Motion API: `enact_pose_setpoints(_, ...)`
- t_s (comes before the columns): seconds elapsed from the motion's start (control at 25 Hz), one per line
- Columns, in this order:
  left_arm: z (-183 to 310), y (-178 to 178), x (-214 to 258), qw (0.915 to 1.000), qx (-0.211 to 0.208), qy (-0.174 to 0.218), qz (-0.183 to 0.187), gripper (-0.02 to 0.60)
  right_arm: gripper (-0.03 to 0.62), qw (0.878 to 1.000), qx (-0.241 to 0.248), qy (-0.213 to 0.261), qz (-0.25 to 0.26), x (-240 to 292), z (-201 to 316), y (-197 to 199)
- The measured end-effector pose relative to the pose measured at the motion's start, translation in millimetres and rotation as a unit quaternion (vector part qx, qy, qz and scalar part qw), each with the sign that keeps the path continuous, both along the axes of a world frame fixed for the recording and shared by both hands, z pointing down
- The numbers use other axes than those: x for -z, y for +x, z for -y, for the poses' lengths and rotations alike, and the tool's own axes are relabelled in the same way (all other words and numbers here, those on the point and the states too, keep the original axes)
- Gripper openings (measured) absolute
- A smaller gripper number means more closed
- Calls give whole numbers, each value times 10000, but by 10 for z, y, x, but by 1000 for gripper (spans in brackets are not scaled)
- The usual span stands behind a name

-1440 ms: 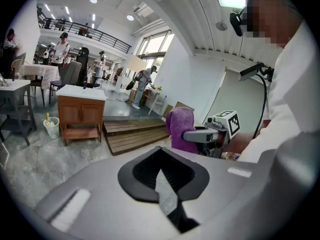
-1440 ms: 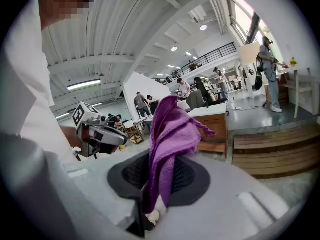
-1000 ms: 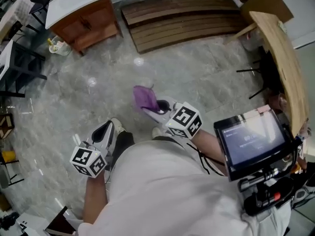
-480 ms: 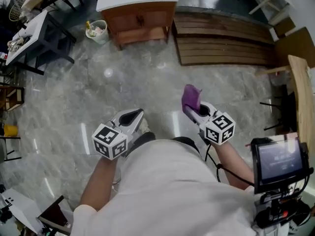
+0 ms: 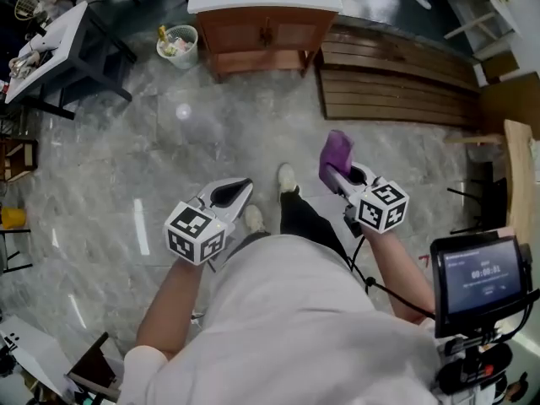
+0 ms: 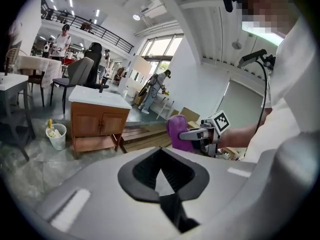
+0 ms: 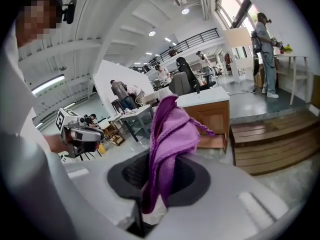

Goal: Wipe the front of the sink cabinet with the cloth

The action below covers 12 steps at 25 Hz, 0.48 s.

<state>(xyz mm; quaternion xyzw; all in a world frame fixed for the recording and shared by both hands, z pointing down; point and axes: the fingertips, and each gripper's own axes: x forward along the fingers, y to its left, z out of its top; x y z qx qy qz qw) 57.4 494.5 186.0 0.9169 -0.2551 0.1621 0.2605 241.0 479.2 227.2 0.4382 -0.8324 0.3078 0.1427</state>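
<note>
Over a marble floor, the cloth is pinched in the right gripper; the left gripper is pressed together, empty. The sink cabinet stands well apart ahead — approach is judged in hand, and its front must be reached next.

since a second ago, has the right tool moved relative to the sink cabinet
Yes: the right tool, shut on the purple cloth, has come closer to the sink cabinet and more nearly in line with it.

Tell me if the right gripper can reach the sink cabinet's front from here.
Probably not yet: the right gripper, shut on the cloth, is well short of the sink cabinet. Only floor lies between; stepping closer should work.
</note>
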Motion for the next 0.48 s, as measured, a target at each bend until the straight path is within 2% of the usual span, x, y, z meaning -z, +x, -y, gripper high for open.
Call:
enact_pose_setpoints(0.2, 674, 119, -153, 9998, -36, -81, 172, 6, 83, 9998, -98, -170, -66, -379, 813, 190)
enact_pose_setpoints(0.48, 2246, 566, -422, 9987, -33, -244, 454, 7, 83, 9979, -218, -589, -165, -1223, 2548, 834)
